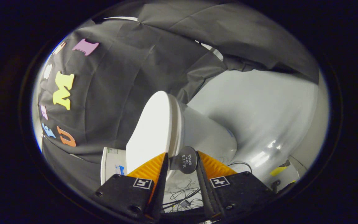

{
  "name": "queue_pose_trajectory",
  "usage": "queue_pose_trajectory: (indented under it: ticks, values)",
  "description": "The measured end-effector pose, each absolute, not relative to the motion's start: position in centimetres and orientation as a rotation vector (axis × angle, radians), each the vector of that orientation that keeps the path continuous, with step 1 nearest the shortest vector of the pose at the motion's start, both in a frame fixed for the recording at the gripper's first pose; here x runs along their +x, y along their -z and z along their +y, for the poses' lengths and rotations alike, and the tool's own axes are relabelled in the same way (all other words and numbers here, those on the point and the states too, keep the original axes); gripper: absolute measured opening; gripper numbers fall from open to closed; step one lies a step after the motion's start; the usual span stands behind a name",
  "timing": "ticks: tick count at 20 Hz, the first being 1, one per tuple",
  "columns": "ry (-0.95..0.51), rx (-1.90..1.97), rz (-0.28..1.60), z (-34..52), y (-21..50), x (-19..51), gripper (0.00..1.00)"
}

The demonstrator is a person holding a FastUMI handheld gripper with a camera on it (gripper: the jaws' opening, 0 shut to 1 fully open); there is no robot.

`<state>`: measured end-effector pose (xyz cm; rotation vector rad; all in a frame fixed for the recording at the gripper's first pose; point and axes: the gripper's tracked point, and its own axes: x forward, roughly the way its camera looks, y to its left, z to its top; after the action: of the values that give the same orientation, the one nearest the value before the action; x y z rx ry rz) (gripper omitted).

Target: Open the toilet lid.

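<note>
The view is rolled sideways, so the white toilet stands tilted just ahead of my fingers. Its smooth white lid (pixel 154 130) lies flat against the seat rim (pixel 176 124), over the bowl (pixel 208 133). A dark round tab (pixel 185 160) sticks out from the lid's front edge. My gripper (pixel 182 154) has this tab between its two fingers, and both fingers press on its sides. The tank (pixel 113 161) shows beyond the lid's far end, partly hidden by one finger.
Black cloth walls close the booth behind and beside the toilet. A glossy white floor (pixel 259 109) spreads past the bowl. Loose cables (pixel 182 193) lie on it under my fingers, and a yellow scrap (pixel 277 170) lies farther off.
</note>
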<state>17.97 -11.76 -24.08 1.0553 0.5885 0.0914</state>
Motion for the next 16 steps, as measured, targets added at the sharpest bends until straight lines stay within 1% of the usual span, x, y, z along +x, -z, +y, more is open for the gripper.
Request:
queue_pose_trajectory:
  ticks: [3,5,6,9,12,16]
  values:
    - [-0.085,1.061,0.579,-12.2,24.4,18.0,0.36]
    - [-0.085,1.113,0.569,-12.4,24.1,17.9,0.3]
    - [-0.089,1.124,0.567,-12.4,24.1,17.9,0.25]
    - [-0.102,1.106,0.56,-12.1,24.0,17.9,0.2]
    - [-0.107,1.116,0.556,-12.3,23.4,17.6,0.11]
    - [-0.115,1.209,0.553,-12.5,23.0,17.4,0.08]
